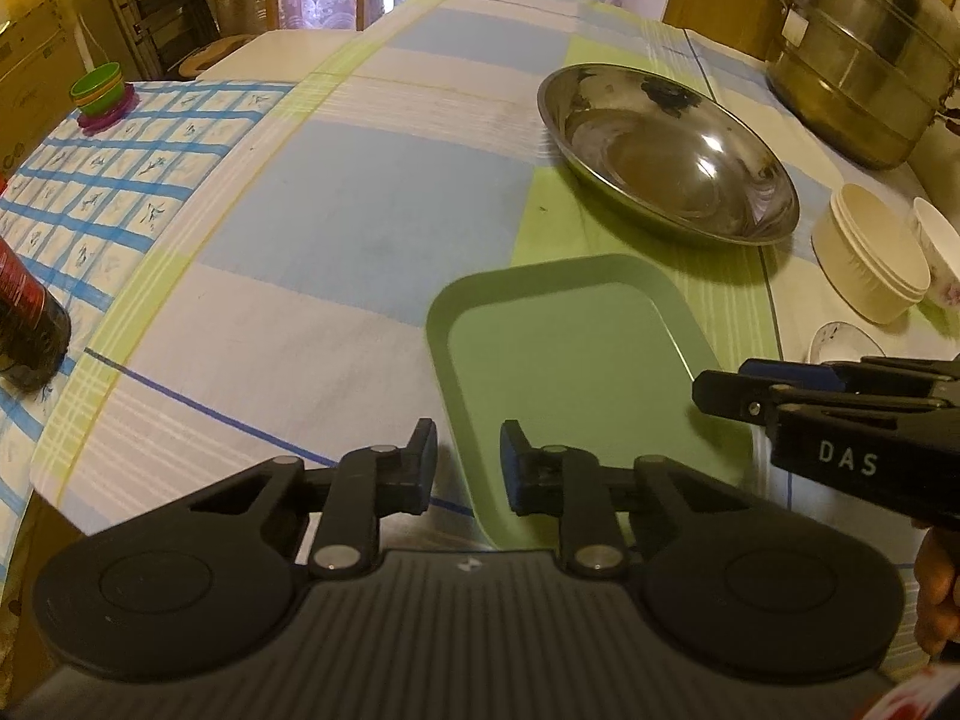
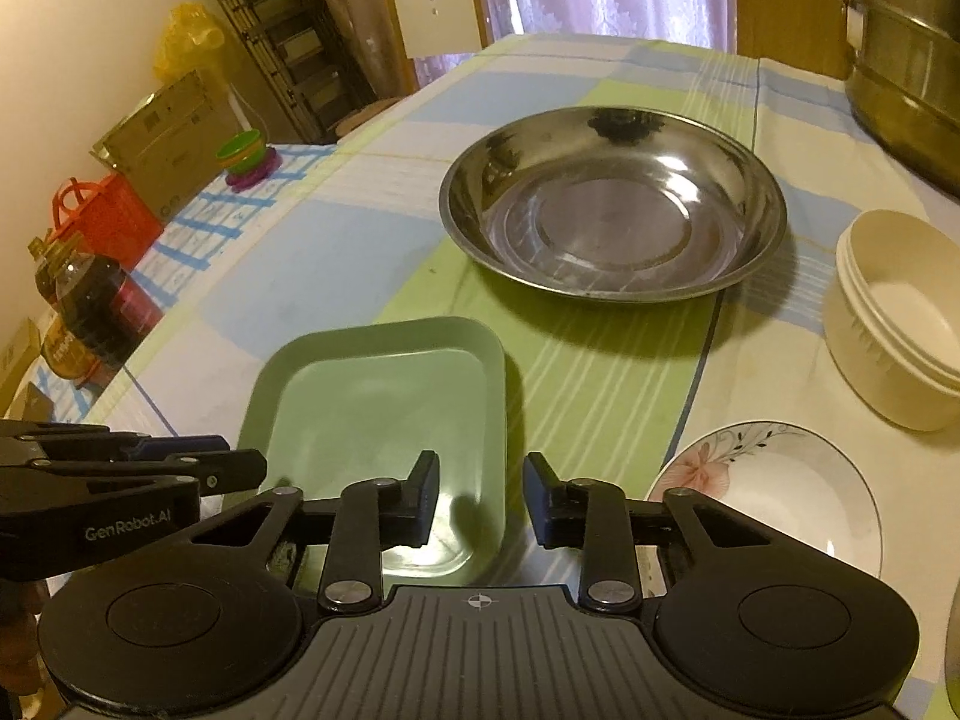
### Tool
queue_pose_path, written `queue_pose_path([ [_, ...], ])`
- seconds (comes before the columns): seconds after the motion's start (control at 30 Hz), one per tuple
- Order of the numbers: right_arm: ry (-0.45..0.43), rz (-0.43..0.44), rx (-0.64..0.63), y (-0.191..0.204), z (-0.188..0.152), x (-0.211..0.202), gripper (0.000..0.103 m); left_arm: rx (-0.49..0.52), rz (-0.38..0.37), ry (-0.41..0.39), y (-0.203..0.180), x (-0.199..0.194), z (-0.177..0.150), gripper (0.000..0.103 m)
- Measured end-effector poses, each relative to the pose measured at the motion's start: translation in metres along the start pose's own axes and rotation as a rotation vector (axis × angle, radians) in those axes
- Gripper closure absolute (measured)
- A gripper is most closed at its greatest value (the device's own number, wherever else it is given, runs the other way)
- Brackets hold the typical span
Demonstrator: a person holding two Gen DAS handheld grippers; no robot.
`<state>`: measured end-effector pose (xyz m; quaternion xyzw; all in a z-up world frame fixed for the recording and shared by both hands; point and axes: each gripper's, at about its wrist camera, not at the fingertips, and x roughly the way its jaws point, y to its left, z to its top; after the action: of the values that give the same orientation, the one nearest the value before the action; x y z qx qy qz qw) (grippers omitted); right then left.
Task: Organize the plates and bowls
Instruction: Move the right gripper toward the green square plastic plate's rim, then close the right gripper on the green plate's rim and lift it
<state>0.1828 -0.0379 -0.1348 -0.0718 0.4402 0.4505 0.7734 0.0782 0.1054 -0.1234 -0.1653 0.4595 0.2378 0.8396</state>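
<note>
A pale green rectangular plate [image 1: 570, 360] [image 2: 384, 402] lies on the table in front of both grippers. My left gripper [image 1: 469, 462] straddles its left rim near the close corner, one finger outside and one inside. A gap shows beside the rim, so it is open. My right gripper [image 2: 480, 498] straddles the plate's right rim the same way, open, with the pads not pressing. Each gripper shows in the other's view, the right gripper [image 1: 720, 390] at the plate's right and the left gripper [image 2: 240, 462] at its left. Beyond the plate sits a wide steel bowl [image 1: 666, 150] [image 2: 612, 204].
To the right stand stacked cream bowls [image 1: 870, 264] [image 2: 900, 318], a flowered plate [image 2: 774, 498] and a flowered bowl [image 1: 942, 252]. A big steel steamer pot [image 1: 864, 60] is at the far right. On the left are a dark bottle [image 1: 24, 324] and stacked coloured cups [image 1: 99, 90].
</note>
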Motion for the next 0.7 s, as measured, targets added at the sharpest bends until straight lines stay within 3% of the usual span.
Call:
queue_pose_path([
  [0.37,0.019,-0.001,0.008,-0.006,-0.002,0.01,0.097,0.022,0.012,0.013,-0.001,0.007,0.002,0.096],
  [0.7,0.004,0.039,0.0,-0.004,0.005,-0.007,0.098,0.035,0.016,-0.011,0.004,-0.005,0.01,0.097],
])
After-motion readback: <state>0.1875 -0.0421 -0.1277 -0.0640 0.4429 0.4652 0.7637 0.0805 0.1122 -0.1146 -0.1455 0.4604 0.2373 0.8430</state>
